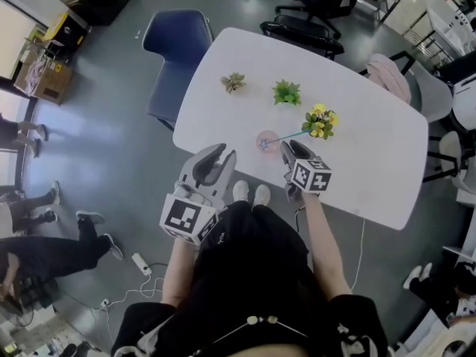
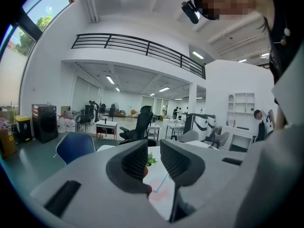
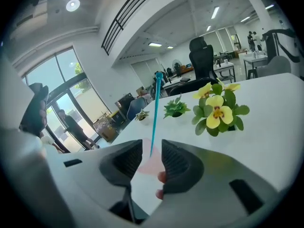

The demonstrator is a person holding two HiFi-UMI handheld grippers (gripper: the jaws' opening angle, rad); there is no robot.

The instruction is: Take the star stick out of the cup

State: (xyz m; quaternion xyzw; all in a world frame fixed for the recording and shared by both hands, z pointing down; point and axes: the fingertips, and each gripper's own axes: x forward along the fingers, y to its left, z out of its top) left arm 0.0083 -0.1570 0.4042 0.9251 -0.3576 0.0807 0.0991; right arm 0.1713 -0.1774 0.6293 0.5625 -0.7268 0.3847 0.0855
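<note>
A translucent pink cup (image 1: 266, 141) stands near the front edge of the white table (image 1: 372, 169). The teal star stick (image 1: 286, 136) leans out of it toward the yellow flowers. My right gripper (image 1: 287, 149) sits just right of the cup. In the right gripper view it (image 3: 152, 148) is open, with the stick (image 3: 155, 110) rising from the cup (image 3: 149, 166) between the jaws and a gap on each side. My left gripper (image 1: 222, 155) hovers off the table's edge, left of the cup. Nothing lies between its open jaws (image 2: 154, 148); the cup (image 2: 160, 192) shows beyond them.
Yellow flowers (image 1: 320, 122), a green plant (image 1: 286, 93) and a small dried plant (image 1: 233, 82) stand further back on the table. A blue chair (image 1: 177, 39) is at the table's left, black office chairs (image 1: 305, 32) behind it, and a pale chair (image 1: 390, 76) at the right.
</note>
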